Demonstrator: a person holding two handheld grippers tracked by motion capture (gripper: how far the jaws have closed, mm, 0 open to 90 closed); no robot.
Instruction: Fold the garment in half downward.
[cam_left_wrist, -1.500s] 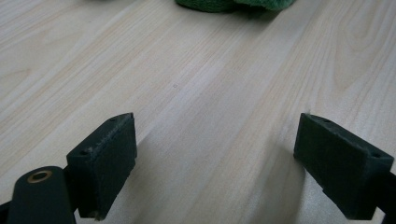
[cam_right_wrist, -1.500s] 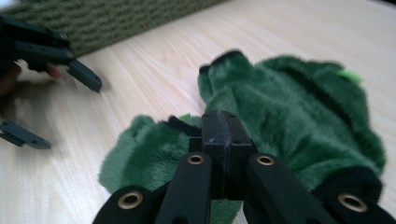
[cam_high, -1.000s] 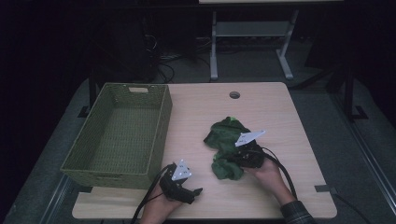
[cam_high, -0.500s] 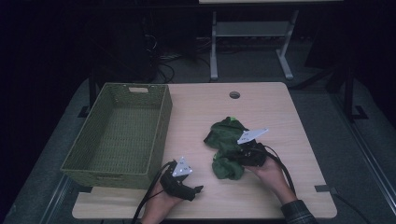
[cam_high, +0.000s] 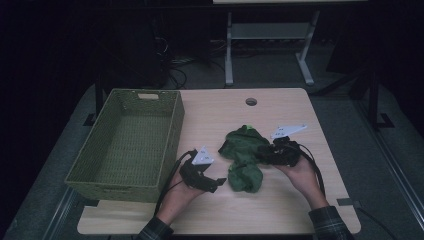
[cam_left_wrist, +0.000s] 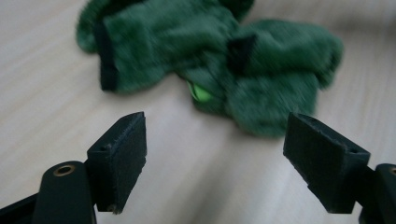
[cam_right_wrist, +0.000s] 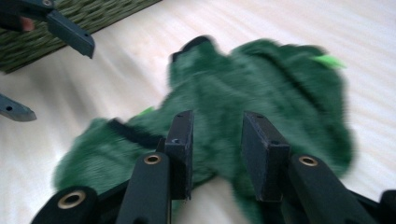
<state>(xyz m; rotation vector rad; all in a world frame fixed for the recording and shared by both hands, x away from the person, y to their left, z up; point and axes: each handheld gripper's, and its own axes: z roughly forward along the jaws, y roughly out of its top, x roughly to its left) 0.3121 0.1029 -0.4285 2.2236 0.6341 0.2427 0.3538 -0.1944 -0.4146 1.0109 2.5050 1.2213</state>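
The crumpled green fleece cloth (cam_high: 243, 157) should be pinched deep by the slightly parted, empty right gripper (cam_right_wrist: 215, 154), while the left gripper (cam_left_wrist: 215, 154) is held wide open, empty

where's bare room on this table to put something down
The far strip of the table beyond the green cloth, around the round hole, is bare. So is the near edge between the person's forearms, and the basket is empty. It is crowded mid-table, where both hand-held grippers flank the cloth.

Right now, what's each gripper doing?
Left gripper: open, holding nothing, jaws just closing slightly.
Right gripper: jaws just opening, open over the green cloth.
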